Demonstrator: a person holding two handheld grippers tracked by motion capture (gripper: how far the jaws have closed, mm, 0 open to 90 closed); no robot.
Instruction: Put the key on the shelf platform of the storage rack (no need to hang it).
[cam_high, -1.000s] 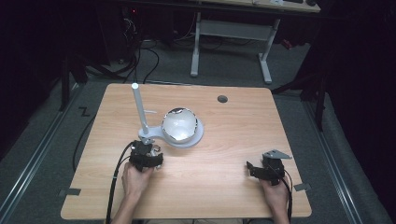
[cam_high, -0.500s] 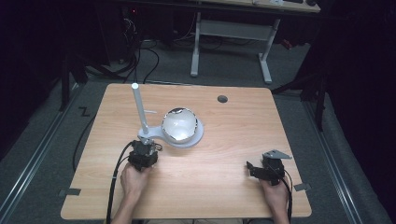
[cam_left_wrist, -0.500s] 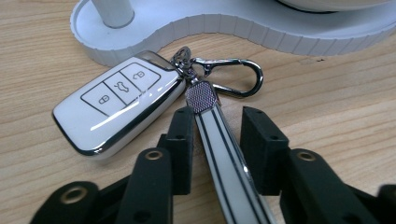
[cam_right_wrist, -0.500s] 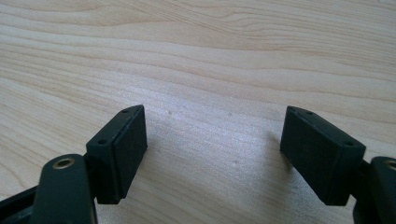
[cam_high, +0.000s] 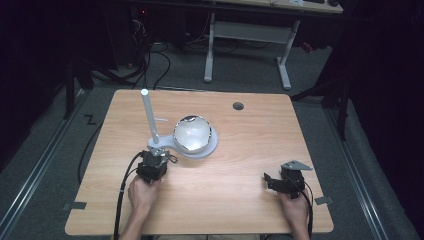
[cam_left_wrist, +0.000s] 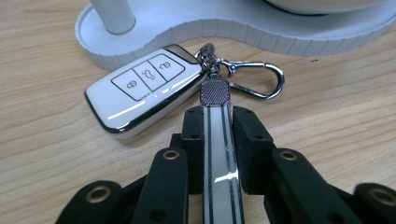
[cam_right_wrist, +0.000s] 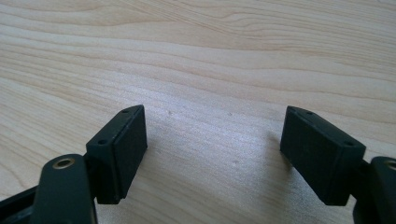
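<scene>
A white car key fob (cam_left_wrist: 144, 91) with a chrome rim lies on the wooden table (cam_high: 240, 200), against the foot of a white stand (cam_high: 210, 147). A ring joins it to a chrome snap hook (cam_left_wrist: 257, 79) and a white strap with dark stripes (cam_left_wrist: 218, 154). My left gripper (cam_left_wrist: 218, 116) has just been closing, and its pads now press on that strap from both sides. In the high view the left gripper (cam_high: 152, 167) sits just in front of the stand. My right gripper (cam_high: 272, 181) rests at the table's front right; its jaws (cam_right_wrist: 212, 140) stand wide apart over bare wood.
The stand carries a tall white post (cam_high: 149, 117) and a shiny round bowl (cam_high: 192, 134) on its base (cam_left_wrist: 233, 32). A dark cable hole (cam_high: 238, 106) sits near the table's far edge. Desk legs and cables stand on the floor beyond.
The left gripper looks narrower from above than a second ago. Both hands have kept their places.
</scene>
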